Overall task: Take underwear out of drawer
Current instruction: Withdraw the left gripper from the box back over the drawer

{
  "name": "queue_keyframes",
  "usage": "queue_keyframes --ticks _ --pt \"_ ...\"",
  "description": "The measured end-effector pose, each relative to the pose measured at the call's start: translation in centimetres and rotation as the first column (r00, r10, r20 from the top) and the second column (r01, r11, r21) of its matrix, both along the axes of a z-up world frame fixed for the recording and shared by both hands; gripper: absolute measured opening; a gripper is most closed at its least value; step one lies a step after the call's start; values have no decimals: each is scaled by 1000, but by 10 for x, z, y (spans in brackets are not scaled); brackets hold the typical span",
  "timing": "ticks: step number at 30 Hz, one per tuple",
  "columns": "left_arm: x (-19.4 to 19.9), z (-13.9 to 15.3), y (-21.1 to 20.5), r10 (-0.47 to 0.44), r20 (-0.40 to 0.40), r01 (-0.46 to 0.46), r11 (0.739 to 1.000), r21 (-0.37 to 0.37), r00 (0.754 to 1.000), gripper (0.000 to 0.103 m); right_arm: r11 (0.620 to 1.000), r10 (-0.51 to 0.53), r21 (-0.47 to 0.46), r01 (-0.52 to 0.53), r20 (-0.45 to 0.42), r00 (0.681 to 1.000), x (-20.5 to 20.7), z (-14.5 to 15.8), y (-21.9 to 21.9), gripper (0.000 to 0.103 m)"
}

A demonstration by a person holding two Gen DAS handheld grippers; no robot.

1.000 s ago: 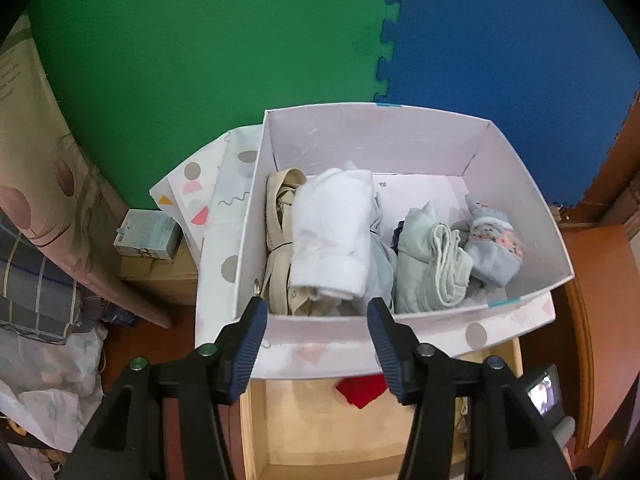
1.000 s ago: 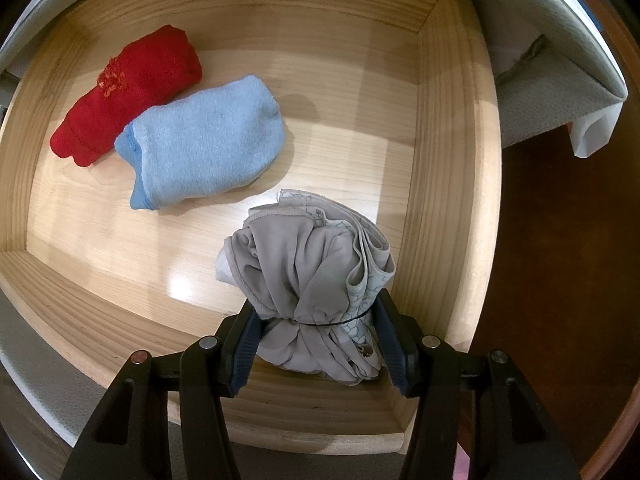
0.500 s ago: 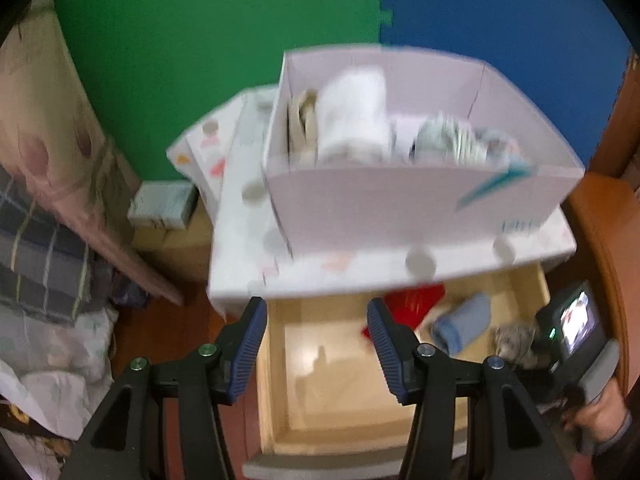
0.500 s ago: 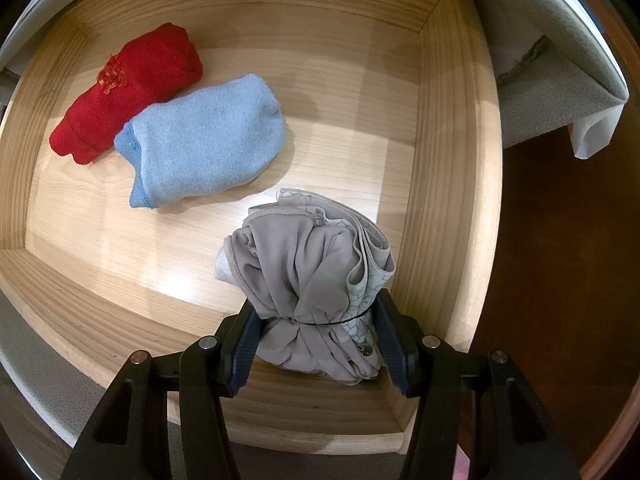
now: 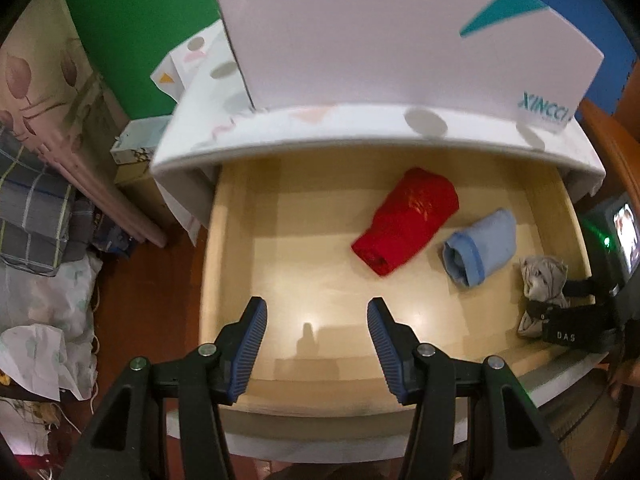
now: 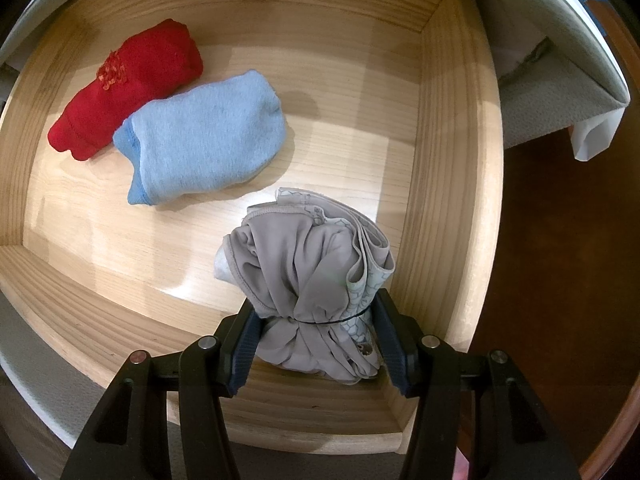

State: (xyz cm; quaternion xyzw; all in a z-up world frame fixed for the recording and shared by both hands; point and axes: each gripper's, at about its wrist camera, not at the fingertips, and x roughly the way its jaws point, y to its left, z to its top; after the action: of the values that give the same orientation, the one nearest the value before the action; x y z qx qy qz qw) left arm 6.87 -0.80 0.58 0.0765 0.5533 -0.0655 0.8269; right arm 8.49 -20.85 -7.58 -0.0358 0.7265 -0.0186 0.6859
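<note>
Down in the open wooden drawer (image 6: 448, 152), the right hand-held gripper (image 6: 316, 338) has its two blue ribbed pads closed against the sides of a bunched grey pair of underwear (image 6: 308, 276). The bundle is cinched by a thin dark band at the height of the pads, and its lower folds rest on the drawer floor close to the front right corner, just beside the right wall. From the left wrist view the same grey bundle (image 5: 544, 280) shows at the right end of the drawer (image 5: 224, 240), with the black body of the right hand-held gripper (image 5: 560, 320) over it.

Two more rolled garments lie further back in the drawer. A light blue roll (image 6: 204, 140) sits near the middle, and a red roll (image 6: 128, 80) with an orange mark on it lies behind and to the left, the two touching along one side. In the left wrist view the red roll (image 5: 408, 220) and the blue roll (image 5: 480, 248) lie side by side, close together, with bare drawer floor in front of them.

The left hand-held gripper (image 5: 316, 344) hangs above the front left part of the drawer with its jaws partly apart and nothing between them; its pads touch no cloth.

Above the drawer, a white cardboard box (image 5: 360, 40) with a teal triangle stands on the patterned white top of the cabinet (image 5: 424, 124). Folded bedding (image 5: 36, 208) is stacked at the far left.
</note>
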Motion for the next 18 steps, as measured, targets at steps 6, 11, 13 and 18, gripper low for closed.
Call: queue_keyframes --ticks 6,11,13,18 --pt "-5 -15 -1 7 11 -7 1000 -28 1000 54 1000 10 -6 -10 -6 1000 -3 2 3 51" --pt "-9 -25 -5 -2 -11 2 1000 5 1000 54 1000 17 -9 -18 -14 1000 -4 3 8 51" --pt "-9 -26 -5 1 -10 -1 1000 4 1000 54 1000 15 -7 -15 -11 1000 -4 4 9 51" --pt "-12 -29 0 10 -17 -10 1000 -4 1000 54 1000 0 5 0 0 1000 -4 3 3 50"
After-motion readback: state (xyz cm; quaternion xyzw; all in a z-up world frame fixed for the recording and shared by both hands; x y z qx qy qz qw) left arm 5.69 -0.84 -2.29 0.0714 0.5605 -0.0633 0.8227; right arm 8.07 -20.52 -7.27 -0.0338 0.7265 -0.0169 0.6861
